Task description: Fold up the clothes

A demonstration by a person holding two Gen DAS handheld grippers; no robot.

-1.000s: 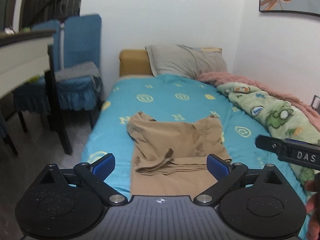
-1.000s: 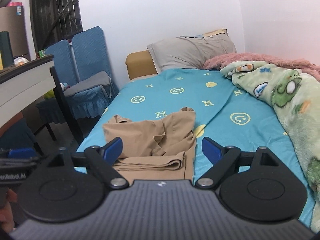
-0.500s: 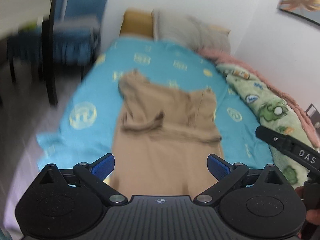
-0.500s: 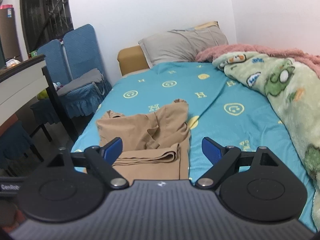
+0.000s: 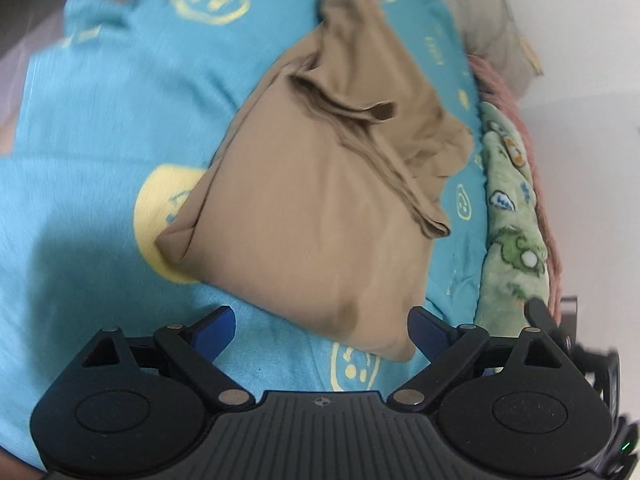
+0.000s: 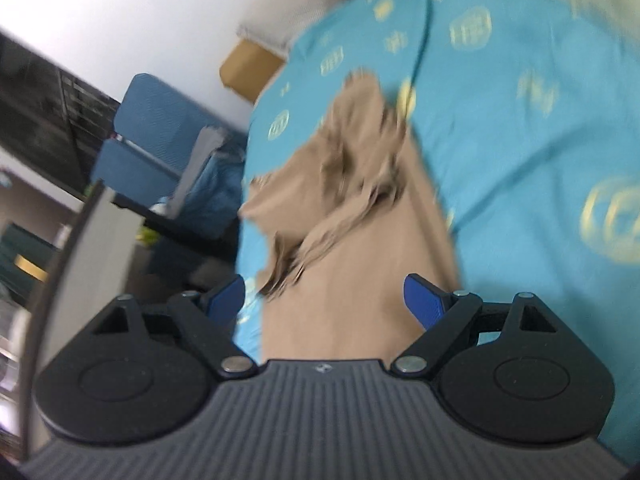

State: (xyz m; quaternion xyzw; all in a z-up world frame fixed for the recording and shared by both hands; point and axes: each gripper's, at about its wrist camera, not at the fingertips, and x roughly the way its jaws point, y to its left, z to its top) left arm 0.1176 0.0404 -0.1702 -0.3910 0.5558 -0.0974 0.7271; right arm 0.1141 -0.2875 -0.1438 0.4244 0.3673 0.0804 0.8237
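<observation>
Left gripper (image 5: pixel 320 330) spread wide, holding nothing; right gripper (image 6: pixel 324 294) likewise wide and empty. Over the last second both have tipped from a level look down the bed (image 5: pixel 80 120) to a steep look down, closing on the tan garment (image 5: pixel 312 200). Both views motion-blurred, right worse. Garment lies part-folded, sleeve end bunched on top, near the bed's foot edge, its near hem just ahead of the left fingers. Likely a reach for the hem, next fold. No legible writing now; the sheet's yellow print is blurred.
</observation>
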